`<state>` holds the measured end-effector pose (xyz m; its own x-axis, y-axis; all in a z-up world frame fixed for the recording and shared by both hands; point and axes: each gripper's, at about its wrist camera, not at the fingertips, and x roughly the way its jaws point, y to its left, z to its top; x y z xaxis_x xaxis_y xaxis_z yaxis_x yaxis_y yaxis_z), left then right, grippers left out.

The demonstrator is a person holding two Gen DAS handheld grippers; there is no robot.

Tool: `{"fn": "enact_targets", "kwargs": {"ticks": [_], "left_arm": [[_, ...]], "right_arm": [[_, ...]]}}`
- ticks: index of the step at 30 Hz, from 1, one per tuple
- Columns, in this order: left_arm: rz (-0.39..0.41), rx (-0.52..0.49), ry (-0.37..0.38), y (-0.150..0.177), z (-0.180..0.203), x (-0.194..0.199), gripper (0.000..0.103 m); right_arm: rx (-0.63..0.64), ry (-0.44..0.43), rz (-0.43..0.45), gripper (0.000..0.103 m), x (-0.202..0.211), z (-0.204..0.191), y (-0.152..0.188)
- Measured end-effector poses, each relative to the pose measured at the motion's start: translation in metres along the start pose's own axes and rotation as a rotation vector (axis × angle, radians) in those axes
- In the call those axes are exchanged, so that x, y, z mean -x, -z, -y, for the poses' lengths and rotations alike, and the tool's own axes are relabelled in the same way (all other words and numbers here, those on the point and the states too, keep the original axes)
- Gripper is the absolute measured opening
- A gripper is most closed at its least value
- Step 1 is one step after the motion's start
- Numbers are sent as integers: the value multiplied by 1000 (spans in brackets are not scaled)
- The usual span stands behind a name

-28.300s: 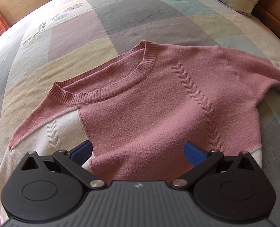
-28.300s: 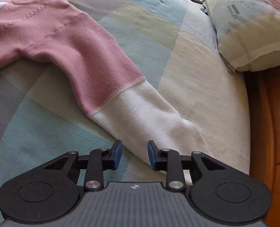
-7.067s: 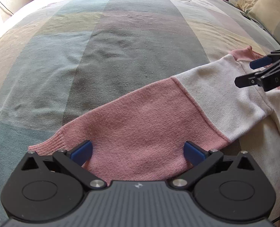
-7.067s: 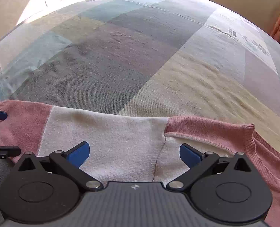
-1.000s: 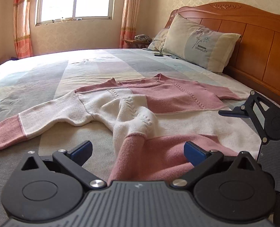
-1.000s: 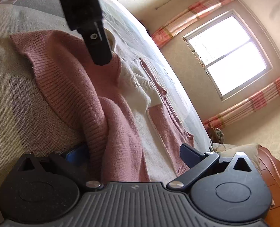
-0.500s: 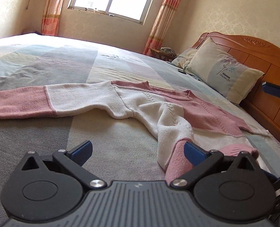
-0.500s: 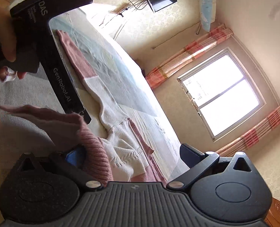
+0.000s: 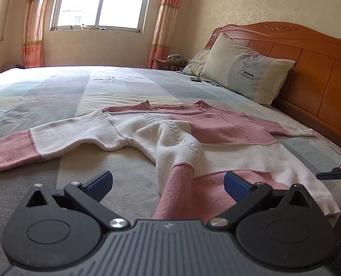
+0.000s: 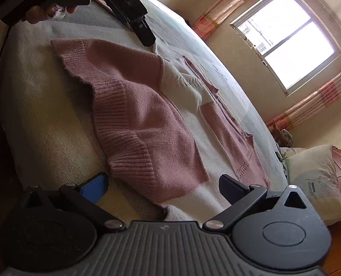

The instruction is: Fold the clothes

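Left wrist: sweater (image 9: 216, 128) neckline points toward window (image 9: 101, 2).

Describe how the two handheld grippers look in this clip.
Both are black plastic. The left gripper and right gripper each have a ribbed grey-black body, two round discs, silver pivot pins and blue finger pads. The left's housing reads "GenRobot.AI" in the right wrist view.

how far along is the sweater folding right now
Barely started. Done: the sweater lies front-up on the bed, though its lower left side is rumpled. In hand: nothing; the left gripper and right gripper are both open, with the ribbed hem released and bunched. Left: both sleeves, including the spread one, and the body folds.
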<state>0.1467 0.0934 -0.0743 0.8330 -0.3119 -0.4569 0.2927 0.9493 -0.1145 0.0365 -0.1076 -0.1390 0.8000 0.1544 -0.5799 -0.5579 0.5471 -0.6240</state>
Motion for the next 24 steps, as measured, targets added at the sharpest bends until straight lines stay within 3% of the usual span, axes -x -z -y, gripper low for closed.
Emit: {"fn": "enact_targets", "kwargs": {"ticks": [3, 7, 10, 14, 20, 24], "left_arm": [[1, -135, 35, -3, 35, 16, 102], [-34, -236, 85, 8, 68, 32, 102], [-152, -355, 7, 28, 87, 24, 102], [-264, -585, -183, 53, 102, 5, 102], [-226, -780, -317, 48, 119, -24, 102], [-168, -830, -350, 41, 130, -32, 102]], "right_arm": [[-78, 1, -17, 103, 4, 4, 16], [-167, -12, -11, 103, -1, 16, 28], [-208, -15, 4, 103, -5, 20, 31], [-264, -8, 50, 103, -8, 20, 35], [-447, -69, 87, 103, -7, 33, 57], [-519, -120, 80, 103, -14, 41, 64]]}}
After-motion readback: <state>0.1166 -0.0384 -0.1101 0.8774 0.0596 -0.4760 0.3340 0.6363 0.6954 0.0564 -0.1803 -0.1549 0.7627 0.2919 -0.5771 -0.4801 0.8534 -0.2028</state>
